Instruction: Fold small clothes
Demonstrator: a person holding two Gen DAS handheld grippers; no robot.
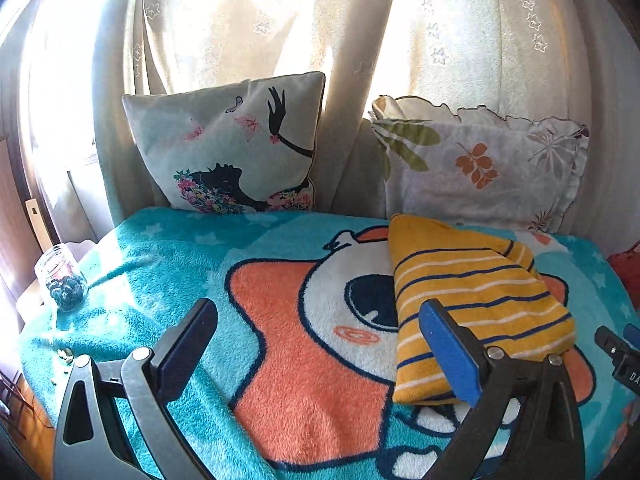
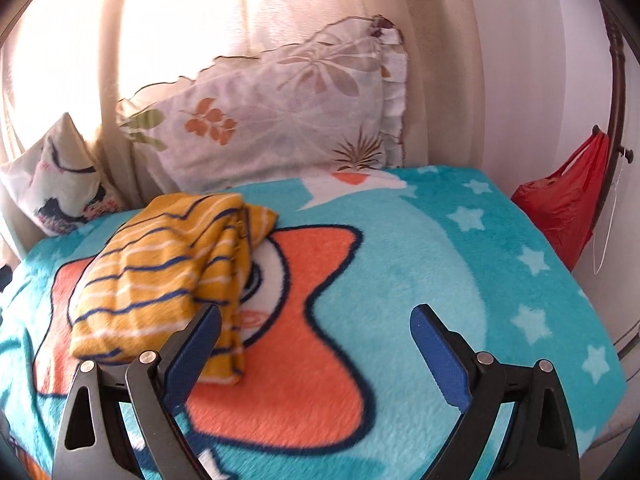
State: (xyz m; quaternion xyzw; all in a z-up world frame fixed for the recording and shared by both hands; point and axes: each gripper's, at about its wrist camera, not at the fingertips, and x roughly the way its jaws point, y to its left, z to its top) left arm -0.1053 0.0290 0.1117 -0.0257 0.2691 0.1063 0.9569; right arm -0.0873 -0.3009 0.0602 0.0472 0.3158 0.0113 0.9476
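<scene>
— How far along would you say she is?

— Close to finished, by the look of it. The yellow striped garment (image 1: 472,304) lies doubled over into a compact bundle on the turquoise cartoon blanket (image 1: 168,264), layers stacked at its edge. It sits just ahead of the left hand-held gripper (image 1: 320,340) and toward its right finger, which overlaps the cloth in that view.

— And from the other side?

— Ahead and to the left of the right hand-held gripper (image 2: 316,340), with the left fingertip over the bundle's near corner. Both hand-held grippers stand spread wide with nothing between the pads.

— So what's left?

— Perhaps squaring it up; the far end bunches loosely and one layer sticks out past the rest. I see no other clothes waiting, though that's only a guess at the whole pile.

— Anything you can't make out?

— What sort of garment it is, for one; folded like this, sleeves or legs don't show. Whether either fingertip actually touches the cloth I can't tell. The butterfly cushion (image 1: 236,144) and leaf-print pillow (image 1: 480,164) lean against the curtain (image 1: 248,12) beyond; a glass jar (image 1: 62,280) far to the left and a red bag (image 2: 568,208) far right sit at the margins, with the jar's dark contents unclear.
</scene>
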